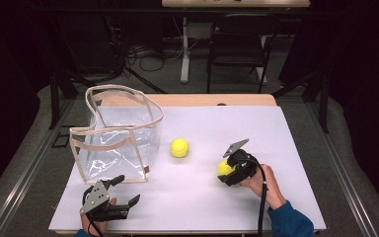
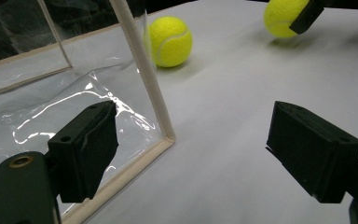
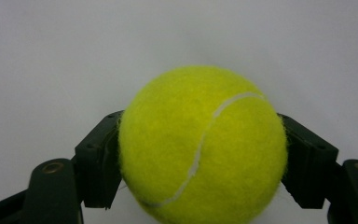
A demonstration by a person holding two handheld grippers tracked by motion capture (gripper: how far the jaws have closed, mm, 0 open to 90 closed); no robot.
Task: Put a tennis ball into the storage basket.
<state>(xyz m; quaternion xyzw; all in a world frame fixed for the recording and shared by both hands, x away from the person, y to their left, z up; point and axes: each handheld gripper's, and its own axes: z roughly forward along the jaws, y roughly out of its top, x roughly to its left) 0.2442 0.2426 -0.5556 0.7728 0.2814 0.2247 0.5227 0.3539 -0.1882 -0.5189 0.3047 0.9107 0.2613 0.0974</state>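
A clear plastic bag (image 1: 118, 133) with beige trim stands open at the table's left; its near corner edge (image 2: 144, 79) runs up the left gripper view. One yellow tennis ball (image 1: 179, 147) lies loose on the white surface just right of the bag, also seen as the ball (image 2: 169, 41). My right gripper (image 1: 229, 170) is shut on a second tennis ball (image 3: 203, 144), its jaws pressed to both sides; that held ball (image 2: 283, 17) shows far off. My left gripper (image 1: 123, 190) is open near the table's front left, in front of the bag, with nothing between its jaws.
The white sheet (image 1: 246, 128) covers the wooden table (image 1: 212, 99). A black chair (image 1: 239, 47) and a white table leg (image 1: 184, 49) stand on the floor beyond the far edge. Cables lie on the floor at the back.
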